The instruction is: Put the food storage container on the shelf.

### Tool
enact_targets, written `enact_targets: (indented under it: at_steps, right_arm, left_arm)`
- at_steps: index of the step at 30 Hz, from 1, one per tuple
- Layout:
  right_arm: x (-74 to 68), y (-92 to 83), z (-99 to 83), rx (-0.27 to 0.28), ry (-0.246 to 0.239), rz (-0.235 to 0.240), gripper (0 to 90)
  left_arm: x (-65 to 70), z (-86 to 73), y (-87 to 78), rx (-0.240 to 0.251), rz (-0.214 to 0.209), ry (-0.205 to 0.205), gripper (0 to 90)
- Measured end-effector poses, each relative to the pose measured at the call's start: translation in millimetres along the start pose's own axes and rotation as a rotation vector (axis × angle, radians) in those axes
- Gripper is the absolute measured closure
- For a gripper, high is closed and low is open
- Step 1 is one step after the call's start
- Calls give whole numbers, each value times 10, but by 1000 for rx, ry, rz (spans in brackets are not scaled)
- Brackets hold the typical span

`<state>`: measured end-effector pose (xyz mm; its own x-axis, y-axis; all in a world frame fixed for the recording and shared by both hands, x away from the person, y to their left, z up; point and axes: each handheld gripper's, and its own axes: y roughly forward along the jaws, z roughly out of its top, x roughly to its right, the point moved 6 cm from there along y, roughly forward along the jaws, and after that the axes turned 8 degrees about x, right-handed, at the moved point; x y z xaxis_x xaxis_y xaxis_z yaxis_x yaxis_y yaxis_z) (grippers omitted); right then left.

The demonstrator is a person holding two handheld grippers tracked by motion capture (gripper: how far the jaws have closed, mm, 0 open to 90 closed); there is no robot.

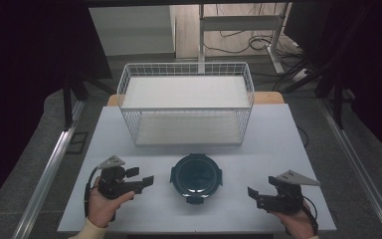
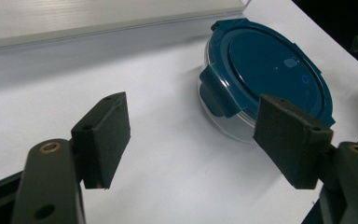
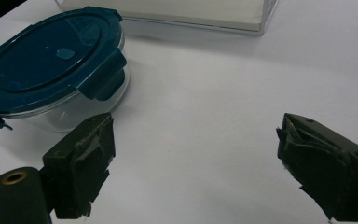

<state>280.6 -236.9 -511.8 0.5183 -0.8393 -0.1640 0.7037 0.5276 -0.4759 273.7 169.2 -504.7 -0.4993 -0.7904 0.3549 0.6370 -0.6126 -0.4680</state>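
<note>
While both hands rest near the front edge of the white bench point(image 1: 278, 129), a round glass container point(image 1: 196, 178) with a dark blue clip-on lid point(image 2: 272, 70) sits between them, closer to the person than the white wire basket point(image 1: 186, 102) that stands at the back of the bench. The lid is on and its side clips are folded down over the clear bowl.

The left hand-held gripper point(image 1: 140, 178) is held in the left hand point(image 1: 103, 204) just beside the container's left side, its jaws spread wide and holding nothing. In the left gripper view the container lies ahead and toward the right jaw, apart from both pads.

The right hand-held gripper point(image 1: 254, 195) is held in the right hand point(image 1: 296, 219), set a little farther from the container, on its right. Its jaws are also wide apart and empty. In the right gripper view point(image 3: 193, 158) the container sits beyond the left jaw, with bare bench between the two pads.
</note>
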Motion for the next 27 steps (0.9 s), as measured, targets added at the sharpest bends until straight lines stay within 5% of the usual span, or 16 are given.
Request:
enact_targets:
  at_steps: [17, 22, 27]
  right_arm:
    - [-366, 127, 202, -14, 55, 139, 100]
    - [-457, 200, 271, -27, 58, 165, 100]
    - [-492, 374, 330, -37, 115, 183, 106]
  left_arm:
    - [89, -23, 107, -28, -16, -44, 176]
    - [149, 43, 186, -42, -48, -49, 174]
    - [155, 129, 335, -62, -89, -82, 170]
